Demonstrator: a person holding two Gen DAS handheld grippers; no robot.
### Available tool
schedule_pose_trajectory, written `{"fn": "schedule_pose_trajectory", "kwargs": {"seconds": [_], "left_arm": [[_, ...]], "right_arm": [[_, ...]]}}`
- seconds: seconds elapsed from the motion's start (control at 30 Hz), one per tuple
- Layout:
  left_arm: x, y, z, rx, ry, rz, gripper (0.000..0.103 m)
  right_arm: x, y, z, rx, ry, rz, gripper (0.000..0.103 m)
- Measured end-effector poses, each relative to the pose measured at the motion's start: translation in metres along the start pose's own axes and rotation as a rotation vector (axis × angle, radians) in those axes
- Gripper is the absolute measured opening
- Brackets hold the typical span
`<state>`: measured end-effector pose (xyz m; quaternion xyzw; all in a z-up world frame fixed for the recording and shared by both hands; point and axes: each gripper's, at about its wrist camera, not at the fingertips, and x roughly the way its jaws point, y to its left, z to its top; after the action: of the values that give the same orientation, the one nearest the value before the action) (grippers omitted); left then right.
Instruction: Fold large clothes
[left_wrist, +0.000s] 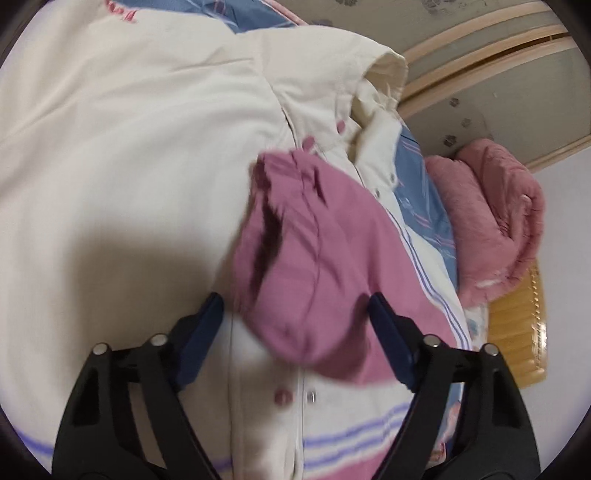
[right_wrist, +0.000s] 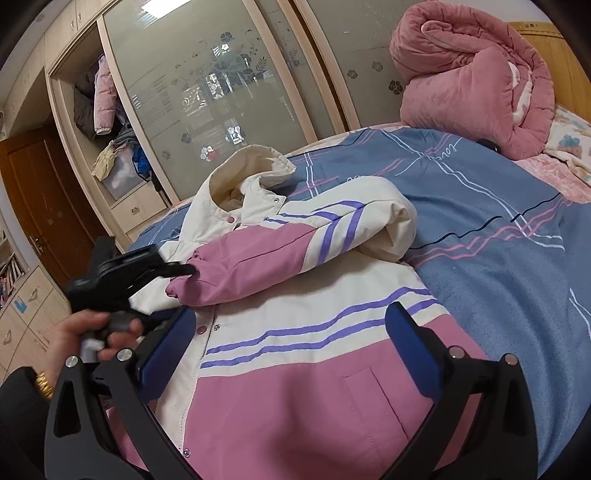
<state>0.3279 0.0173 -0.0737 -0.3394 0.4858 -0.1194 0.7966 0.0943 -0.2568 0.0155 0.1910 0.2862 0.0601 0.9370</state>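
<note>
Jacket (right_wrist: 295, 369) laid flat on bed (right_wrist: 498, 258). Pink sleeve (right_wrist: 251, 266) folded across chest. Left gripper (left_wrist: 295, 306) spread over cuff, nothing held. Right gripper (right_wrist: 288, 325) spread, nothing held.

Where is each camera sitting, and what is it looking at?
Left wrist view: it sits on the left gripper, close above the jacket, looking down along its two open fingers at the pink sleeve cuff lying between them.
Right wrist view: it sits on the right gripper, lower and further back, looking across the bed toward the wardrobe; its open fingers and the person's left hand show.
Shared: both see the jacket, the cuff and the rolled pink blanket.
</note>
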Motion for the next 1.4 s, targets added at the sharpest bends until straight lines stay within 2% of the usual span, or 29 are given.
{"fn": "schedule_pose_trajectory", "kwargs": {"seconds": [0.07, 0.1, 0.13, 0.17, 0.23, 0.3, 0.5, 0.6, 0.7, 0.8, 0.87, 0.9, 0.93, 0.97, 1.0, 1.1, 1.2, 1.33, 1.4], "left_arm": [[0.006, -0.004, 0.008, 0.003, -0.007, 0.024, 0.075], [0.009, -0.007, 0.012, 0.019, -0.015, 0.059, 0.058], [0.012, -0.010, 0.016, 0.039, -0.027, 0.126, 0.038], [0.012, -0.010, 0.019, 0.049, -0.037, 0.159, 0.034], [0.006, -0.012, 0.024, 0.065, -0.064, 0.129, 0.027], [-0.005, -0.019, 0.027, 0.133, -0.095, 0.121, 0.023], [-0.063, -0.036, 0.034, 0.309, -0.254, 0.241, 0.022], [-0.091, -0.024, 0.042, 0.335, -0.312, 0.287, 0.022], [-0.112, 0.002, 0.049, 0.331, -0.331, 0.329, 0.022], [-0.112, 0.027, 0.050, 0.337, -0.294, 0.363, 0.025], [-0.101, 0.041, 0.044, 0.348, -0.260, 0.379, 0.031], [-0.093, 0.046, 0.039, 0.358, -0.249, 0.422, 0.044], [-0.088, 0.051, 0.035, 0.359, -0.249, 0.462, 0.078], [-0.085, 0.055, 0.033, 0.356, -0.251, 0.481, 0.098], [-0.082, 0.059, 0.030, 0.357, -0.264, 0.502, 0.101], [-0.077, 0.054, 0.024, 0.401, -0.292, 0.580, 0.101], [-0.091, 0.053, 0.023, 0.381, -0.320, 0.596, 0.101], [-0.148, 0.039, -0.004, 0.379, -0.497, 0.622, 0.101], [-0.182, 0.024, -0.036, 0.404, -0.553, 0.618, 0.101]], "right_arm": [[0.001, 0.001, 0.001, -0.002, 0.001, 0.001, 0.102], [0.002, 0.002, 0.001, -0.004, 0.000, 0.000, 0.102], [0.003, 0.002, 0.002, -0.003, -0.001, 0.001, 0.102], [0.003, 0.002, 0.003, 0.000, 0.000, 0.002, 0.102], [0.005, 0.002, 0.003, 0.003, 0.003, 0.003, 0.102], [0.007, 0.003, 0.002, 0.001, 0.005, 0.000, 0.102], [0.013, 0.008, -0.003, -0.007, 0.025, 0.006, 0.102], [0.016, 0.015, -0.006, -0.025, 0.034, 0.014, 0.102], [0.019, 0.020, -0.010, -0.036, 0.050, 0.025, 0.102], [0.023, 0.026, -0.013, -0.051, 0.068, 0.035, 0.102], [0.025, 0.030, -0.014, -0.060, 0.075, 0.039, 0.102], [0.026, 0.031, -0.014, -0.063, 0.078, 0.041, 0.102], [0.027, 0.032, -0.015, -0.065, 0.082, 0.045, 0.102], [0.028, 0.033, -0.015, -0.070, 0.085, 0.047, 0.102], [0.028, 0.034, -0.015, -0.073, 0.086, 0.048, 0.102], [0.029, 0.037, -0.015, -0.080, 0.086, 0.052, 0.102], [0.028, 0.039, -0.016, -0.087, 0.085, 0.054, 0.102], [0.027, 0.039, -0.014, -0.096, 0.069, 0.052, 0.102], [0.025, 0.041, -0.014, -0.112, 0.061, 0.044, 0.102]]}}
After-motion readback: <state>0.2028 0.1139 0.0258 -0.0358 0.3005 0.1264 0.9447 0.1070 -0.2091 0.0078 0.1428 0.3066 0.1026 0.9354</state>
